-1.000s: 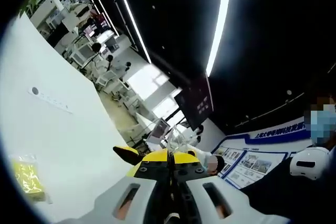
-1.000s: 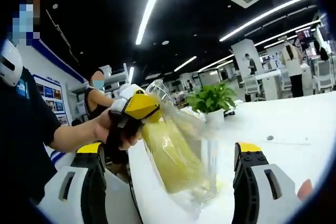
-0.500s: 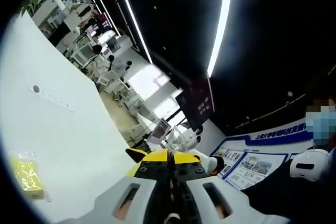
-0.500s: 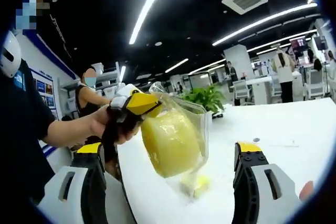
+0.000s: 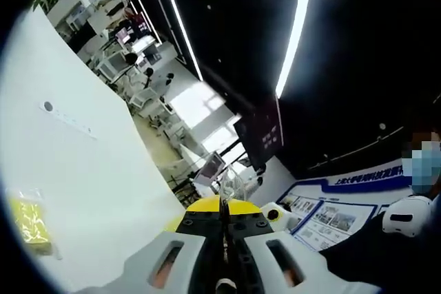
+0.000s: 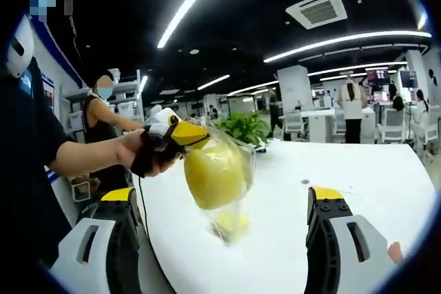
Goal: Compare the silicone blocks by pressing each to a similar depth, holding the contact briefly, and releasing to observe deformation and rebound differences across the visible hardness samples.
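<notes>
Left gripper view: a yellow packet (image 5: 27, 219) lies flat on the white tabletop (image 5: 83, 170) at far left; the left tool (image 5: 222, 217) has its yellow tips pressed together. Right gripper view: left tool (image 6: 185, 135), held in a hand (image 6: 141, 153), pinches the top of a clear bag (image 6: 231, 184) holding a yellow silicone block (image 6: 213, 173), lifted above the tabletop (image 6: 344, 197). Right tool (image 6: 224, 204) stands wide, holding nothing.

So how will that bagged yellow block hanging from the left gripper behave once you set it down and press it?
The clear bag looks thin and floppy, probably slippery. The yellow block looks rounded, so it may roll or shift inside under pressure.
</notes>
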Demonstrator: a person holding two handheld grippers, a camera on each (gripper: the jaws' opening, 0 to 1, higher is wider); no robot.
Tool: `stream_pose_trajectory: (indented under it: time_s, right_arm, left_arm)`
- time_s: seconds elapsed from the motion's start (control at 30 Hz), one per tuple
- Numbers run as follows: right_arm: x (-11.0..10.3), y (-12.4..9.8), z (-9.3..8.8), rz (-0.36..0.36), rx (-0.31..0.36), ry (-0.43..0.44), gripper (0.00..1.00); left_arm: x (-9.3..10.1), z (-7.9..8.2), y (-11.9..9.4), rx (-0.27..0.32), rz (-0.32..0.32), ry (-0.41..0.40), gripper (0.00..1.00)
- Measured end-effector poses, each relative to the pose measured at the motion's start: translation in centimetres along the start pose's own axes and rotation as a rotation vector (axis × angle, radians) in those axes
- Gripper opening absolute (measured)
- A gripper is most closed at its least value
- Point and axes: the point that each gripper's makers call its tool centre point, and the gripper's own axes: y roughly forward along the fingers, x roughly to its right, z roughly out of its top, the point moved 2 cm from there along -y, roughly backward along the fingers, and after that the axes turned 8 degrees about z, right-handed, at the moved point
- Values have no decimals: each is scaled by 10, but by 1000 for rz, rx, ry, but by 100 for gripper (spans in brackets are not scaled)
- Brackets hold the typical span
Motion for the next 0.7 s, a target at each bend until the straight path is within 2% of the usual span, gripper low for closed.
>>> stream_pose_trajectory:
  time_s: [0.13, 0.23, 0.4, 0.57, 0.7]
  right_arm:
    - [0, -16, -4, -33, -4, 3, 96]
    - [1, -29, -13, -70, -36, -9, 91]
    - [2, -56, -41, -122, -108, -55, 86]
    - [-4, -83, -60, -162, -103, 48, 87]
    - [-4, -102, -72, -204, -136, 53, 86]
  left_arm:
    - [-1, -5, 3, -8, -1, -6, 0]
    - [-2, -7, 4, -6, -3, -23, 0]
    - [-5, -13, 7, -22, -4, -35, 0]
    - [-9, -20, 17, -23, -17, -71, 0]
    - [-15, -27, 25, -15, -17, -112, 0]
